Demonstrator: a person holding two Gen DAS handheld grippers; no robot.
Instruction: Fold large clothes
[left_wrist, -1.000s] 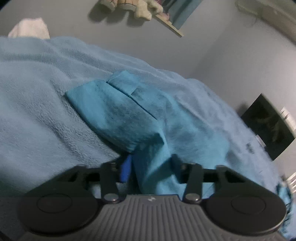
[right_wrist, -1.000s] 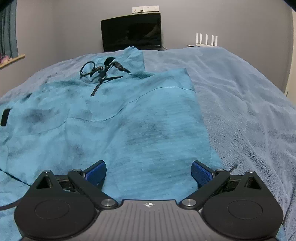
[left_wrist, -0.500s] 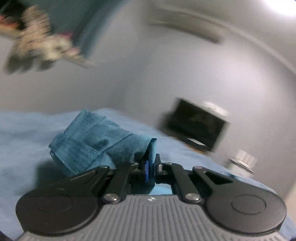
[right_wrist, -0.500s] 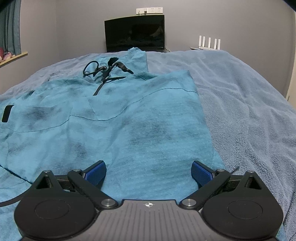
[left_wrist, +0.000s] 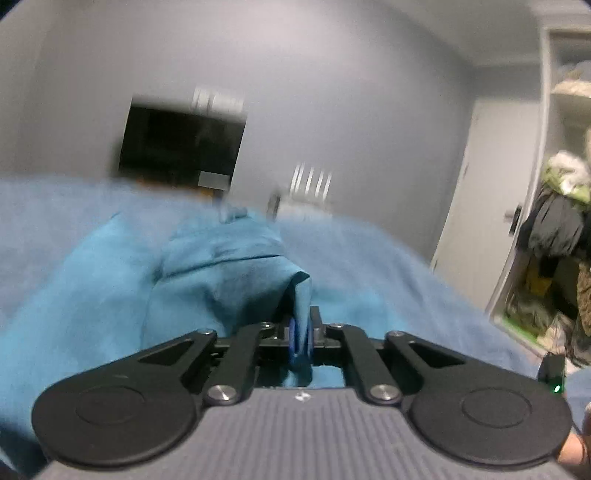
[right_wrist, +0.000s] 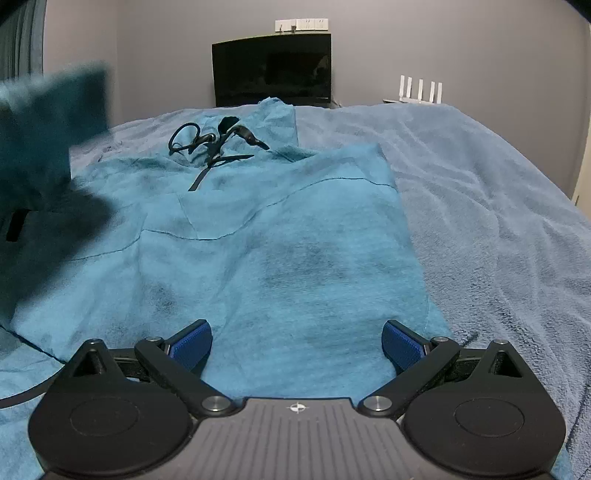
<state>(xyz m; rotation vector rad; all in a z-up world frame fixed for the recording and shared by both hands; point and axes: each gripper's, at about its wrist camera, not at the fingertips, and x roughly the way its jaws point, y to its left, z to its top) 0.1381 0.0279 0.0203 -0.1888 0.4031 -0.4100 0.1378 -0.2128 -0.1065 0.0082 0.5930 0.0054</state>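
both grippers are mine. left gripper (left_wrist: 301, 338) has its blue pads pressed together on a fold of the teal hoodie (right_wrist: 280, 236), and the pinched cloth stands up in a peak just ahead of the pads, with more of it draped back and to the left over the blue blanket (right_wrist: 491, 206). that view is blurred, so the far edge of the lifted cloth is hard to read. right gripper (right_wrist: 295, 345) is spread wide, its two blue pads (right_wrist: 402, 347) well apart and holding nothing, low over the hoodie's lower front. the hoodie lies flat on the blanket ahead of me, hood end far from me, black drawstrings (right_wrist: 210, 142) tangled at the neck. a dark, blurred flap of teal cloth (right_wrist: 51, 125) hangs raised at the left edge of my right view, casting a shadow on the hoodie's left side. beyond the bed, a black screen (right_wrist: 271, 74) stands against the grey wall, and a white router (right_wrist: 419, 90) with upright antennas sits to its right. in my left view a pale door (left_wrist: 480, 206) and cluttered shelves (left_wrist: 561, 221) show at the right.
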